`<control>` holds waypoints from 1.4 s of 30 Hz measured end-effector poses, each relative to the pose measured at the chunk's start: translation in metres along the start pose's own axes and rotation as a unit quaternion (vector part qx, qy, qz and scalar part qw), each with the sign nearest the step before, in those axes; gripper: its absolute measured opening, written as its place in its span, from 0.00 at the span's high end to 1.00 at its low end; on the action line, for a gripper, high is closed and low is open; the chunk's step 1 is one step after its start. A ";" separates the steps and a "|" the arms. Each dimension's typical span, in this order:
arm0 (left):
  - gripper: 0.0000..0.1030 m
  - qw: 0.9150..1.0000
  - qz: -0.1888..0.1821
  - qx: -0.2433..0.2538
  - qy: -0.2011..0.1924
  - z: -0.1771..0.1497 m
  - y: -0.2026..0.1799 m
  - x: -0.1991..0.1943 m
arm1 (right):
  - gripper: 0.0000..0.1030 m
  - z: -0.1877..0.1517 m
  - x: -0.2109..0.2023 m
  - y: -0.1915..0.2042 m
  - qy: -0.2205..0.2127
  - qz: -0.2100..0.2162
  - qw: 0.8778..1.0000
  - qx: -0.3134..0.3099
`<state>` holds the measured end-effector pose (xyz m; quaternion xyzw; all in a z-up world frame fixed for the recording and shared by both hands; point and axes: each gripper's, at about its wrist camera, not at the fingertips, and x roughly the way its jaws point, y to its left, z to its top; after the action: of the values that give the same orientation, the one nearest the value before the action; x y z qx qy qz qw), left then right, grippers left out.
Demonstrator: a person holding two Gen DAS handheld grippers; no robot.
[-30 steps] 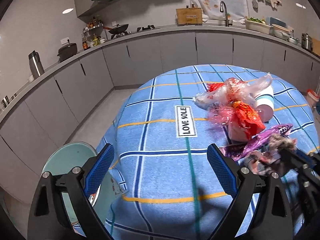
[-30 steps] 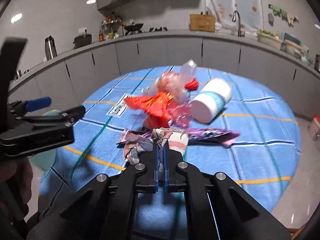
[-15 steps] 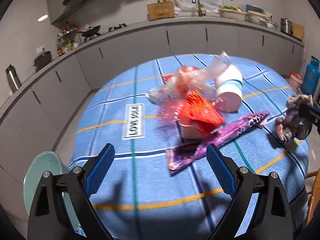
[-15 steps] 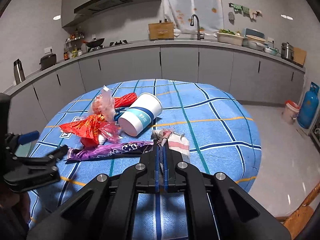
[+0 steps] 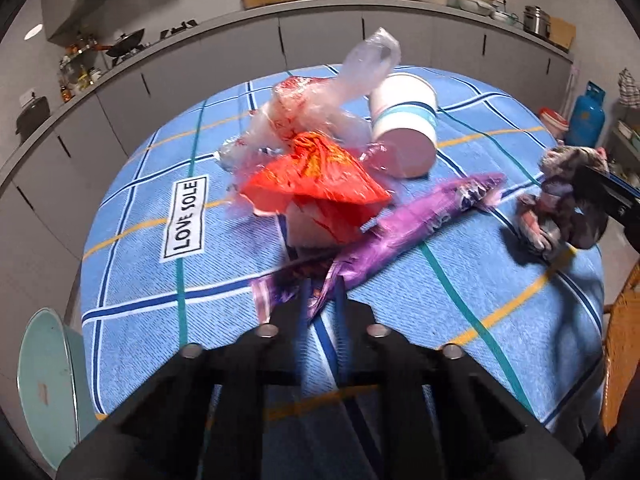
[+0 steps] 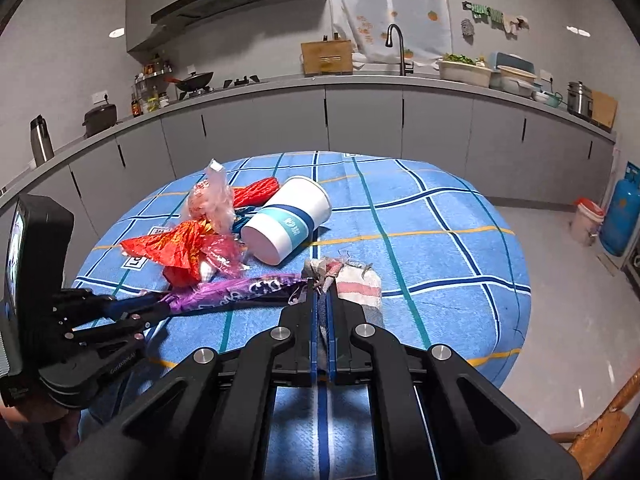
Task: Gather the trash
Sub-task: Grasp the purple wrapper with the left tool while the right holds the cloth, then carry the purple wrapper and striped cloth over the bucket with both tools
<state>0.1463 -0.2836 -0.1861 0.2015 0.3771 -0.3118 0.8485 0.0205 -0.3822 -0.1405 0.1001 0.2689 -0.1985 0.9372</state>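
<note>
Trash lies on a round table with a blue checked cloth (image 5: 440, 312). My left gripper (image 5: 322, 294) is shut on the near end of a long purple wrapper (image 5: 404, 228), which also shows in the right wrist view (image 6: 240, 290). My right gripper (image 6: 322, 290) is shut on a crumpled cloth rag (image 6: 356, 280), held above the table's right side; the rag shows in the left wrist view (image 5: 560, 204). Behind lie a red wrapper (image 5: 316, 176), a clear plastic bag (image 5: 340, 92) and a tipped white paper cup (image 5: 404, 132).
A pale green bin lid (image 5: 44, 384) stands by the table's left edge. Grey kitchen cabinets (image 6: 360, 124) curve behind. A blue gas cylinder (image 6: 620, 216) and a wicker chair (image 5: 620, 360) are at the right.
My left gripper moved in and shut on the purple wrapper's near end. My right gripper carried the rag off to the right.
</note>
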 end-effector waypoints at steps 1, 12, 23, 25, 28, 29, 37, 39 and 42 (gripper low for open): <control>0.94 1.000 0.000 0.004 -0.001 -0.001 -0.001 -0.002 | 0.96 0.000 0.000 0.001 0.000 0.001 1.000 -0.001; 0.96 0.998 -0.016 0.017 -0.057 -0.007 -0.004 -0.061 | 0.96 0.007 -0.017 0.005 -0.026 -0.003 1.000 -0.009; 0.96 0.994 0.016 -0.033 -0.105 -0.007 0.036 -0.115 | 0.96 0.021 -0.040 0.029 -0.057 0.027 0.998 -0.019; 0.96 0.993 0.025 -0.042 -0.107 -0.010 0.045 -0.121 | 0.96 0.024 -0.044 0.036 -0.062 0.035 0.997 -0.023; 0.96 0.992 0.038 -0.057 -0.110 -0.016 0.059 -0.128 | 0.96 0.029 -0.050 0.051 -0.072 0.051 0.996 -0.033; 0.96 0.991 0.042 -0.061 -0.111 -0.018 0.064 -0.129 | 0.96 0.029 -0.051 0.054 -0.075 0.056 0.995 -0.036; 0.96 0.984 0.085 -0.105 -0.116 -0.032 0.105 -0.146 | 0.96 0.044 -0.056 0.095 -0.090 0.103 0.989 -0.058; 0.96 0.982 0.097 -0.116 -0.116 -0.035 0.116 -0.149 | 0.96 0.047 -0.056 0.105 -0.092 0.115 0.987 -0.064; 0.96 0.978 0.116 -0.133 -0.115 -0.042 0.134 -0.157 | 0.96 0.049 -0.058 0.121 -0.095 0.132 0.984 -0.074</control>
<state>0.1343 -0.1035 -0.0783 0.0919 0.2889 -0.1797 0.9358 0.0499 -0.2691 -0.0583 0.0462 0.1772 -0.0618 0.9811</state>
